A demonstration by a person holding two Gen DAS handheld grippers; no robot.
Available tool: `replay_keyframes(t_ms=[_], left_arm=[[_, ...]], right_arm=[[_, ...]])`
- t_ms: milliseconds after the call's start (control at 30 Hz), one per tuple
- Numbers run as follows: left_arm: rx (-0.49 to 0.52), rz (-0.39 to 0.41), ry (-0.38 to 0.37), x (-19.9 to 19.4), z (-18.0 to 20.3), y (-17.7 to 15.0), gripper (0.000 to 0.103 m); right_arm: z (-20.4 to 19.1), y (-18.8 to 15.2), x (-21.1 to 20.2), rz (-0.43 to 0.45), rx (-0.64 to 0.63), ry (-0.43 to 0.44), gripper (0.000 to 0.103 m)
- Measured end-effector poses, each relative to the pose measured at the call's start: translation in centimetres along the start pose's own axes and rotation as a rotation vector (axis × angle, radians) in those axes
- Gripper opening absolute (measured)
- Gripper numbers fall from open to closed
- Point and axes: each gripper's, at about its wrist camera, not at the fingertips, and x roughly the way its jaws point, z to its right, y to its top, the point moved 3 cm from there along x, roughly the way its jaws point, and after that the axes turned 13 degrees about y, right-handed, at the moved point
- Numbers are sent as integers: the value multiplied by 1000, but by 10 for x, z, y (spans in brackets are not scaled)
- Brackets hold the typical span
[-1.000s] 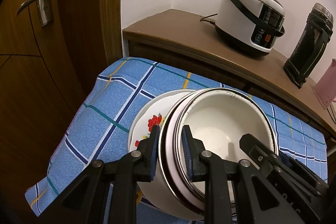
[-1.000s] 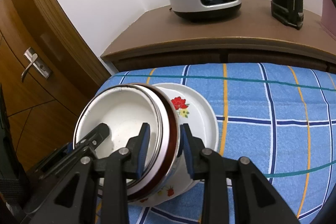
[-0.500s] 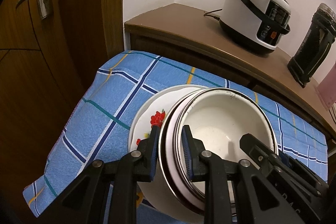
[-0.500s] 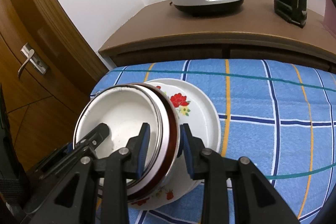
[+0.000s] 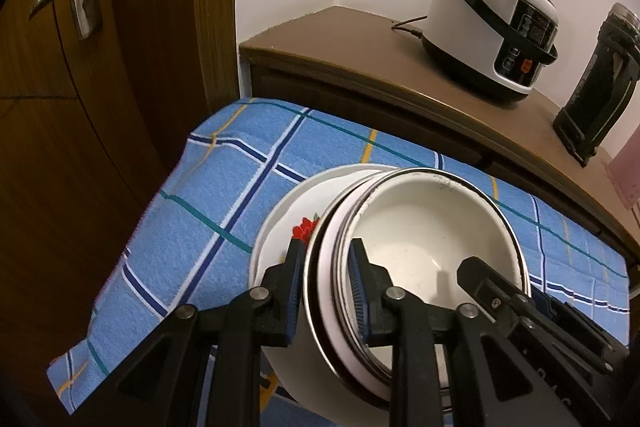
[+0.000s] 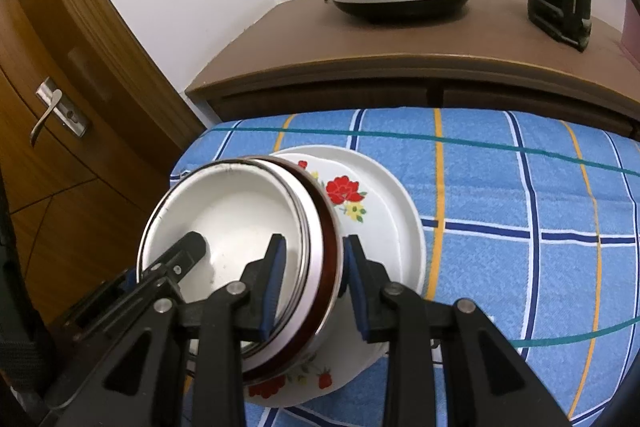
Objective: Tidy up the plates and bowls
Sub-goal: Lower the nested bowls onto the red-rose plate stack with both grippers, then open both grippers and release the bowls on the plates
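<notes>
Behind our work a dark wooden door (image 5: 60, 107) stands at nine o'clock and a brown sideboard (image 5: 360, 59) carries a white rice cooker (image 5: 492, 27) at one o'clock. Our tabletop wears a soft blue checked cloth (image 5: 224, 195).

On it sits a white enamel plate (image 6: 376, 211) with red flowers, and over it we hold the stack of bowls (image 5: 424, 247), nested, smooth, with thin metal rims, tilted. Our left hand-held gripper (image 5: 324, 291) pinches the stack's rim at nine o'clock, though its jaws are easing apart; our right hand-held gripper (image 6: 312, 279) clamps the opposite rim at three o'clock.

We judge this the placing step: bowls settling onto the plate. Next we need a level lowering, then both grips let go together, since slick enamel may slide.
</notes>
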Motion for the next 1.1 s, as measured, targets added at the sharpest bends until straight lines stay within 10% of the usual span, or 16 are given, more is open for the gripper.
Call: replay_keyframes(t_ms=[533, 1100], left_arm=[[-9, 39, 92, -11, -10, 9, 65], [-33, 66, 91, -26, -15, 3, 75]], right_arm=[[-4, 7, -20, 74, -22, -21, 45], [2, -1, -43, 130, -7, -17, 62]])
